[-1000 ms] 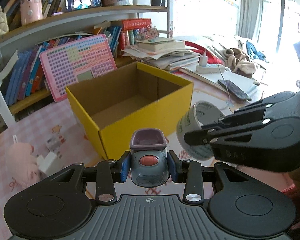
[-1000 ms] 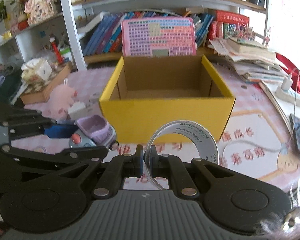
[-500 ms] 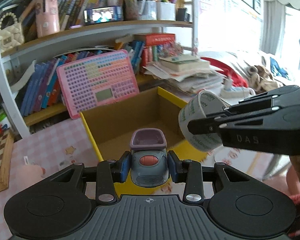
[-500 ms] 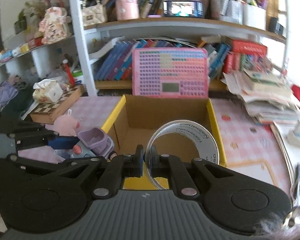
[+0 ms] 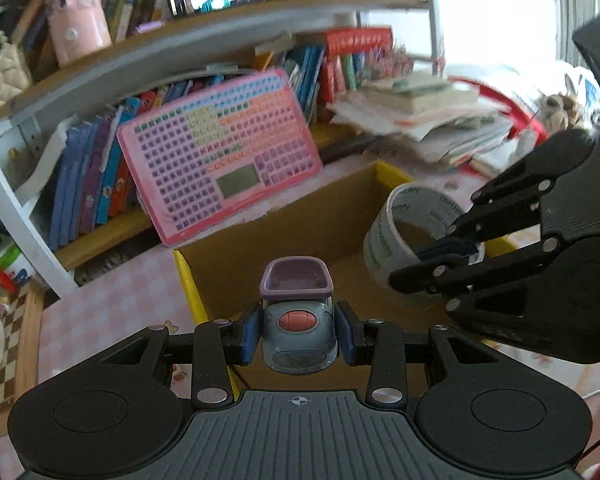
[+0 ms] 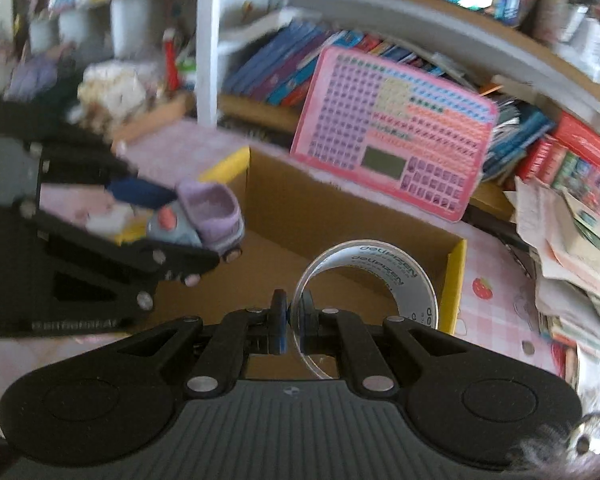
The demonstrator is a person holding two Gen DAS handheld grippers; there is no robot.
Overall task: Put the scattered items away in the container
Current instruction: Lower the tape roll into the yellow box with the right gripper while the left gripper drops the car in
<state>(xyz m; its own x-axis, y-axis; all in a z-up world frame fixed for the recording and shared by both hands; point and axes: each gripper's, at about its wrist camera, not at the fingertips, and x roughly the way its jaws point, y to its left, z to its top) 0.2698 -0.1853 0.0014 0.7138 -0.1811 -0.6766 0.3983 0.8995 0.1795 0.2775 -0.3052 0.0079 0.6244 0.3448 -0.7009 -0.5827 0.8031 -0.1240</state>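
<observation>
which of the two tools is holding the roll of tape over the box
The right tool, pinching the wall of the clear tape roll. The left tool grips a grey-and-purple toy car instead.

My left tool: matt black plastic, ribbed base, bright metal rivets, blue pads that look rubbery.
Grey-and-purple plastic toy car: smooth, slightly glossy, in my left tool.
My right tool: the same matt black plastic.
Clear roll of printed adhesive tape: glossy, see-through film.
Yellow cardboard box: matt, brown raw inside.
Pink plastic keyboard toy: smooth.
Counter: pink checked cover, faint sheen.
</observation>
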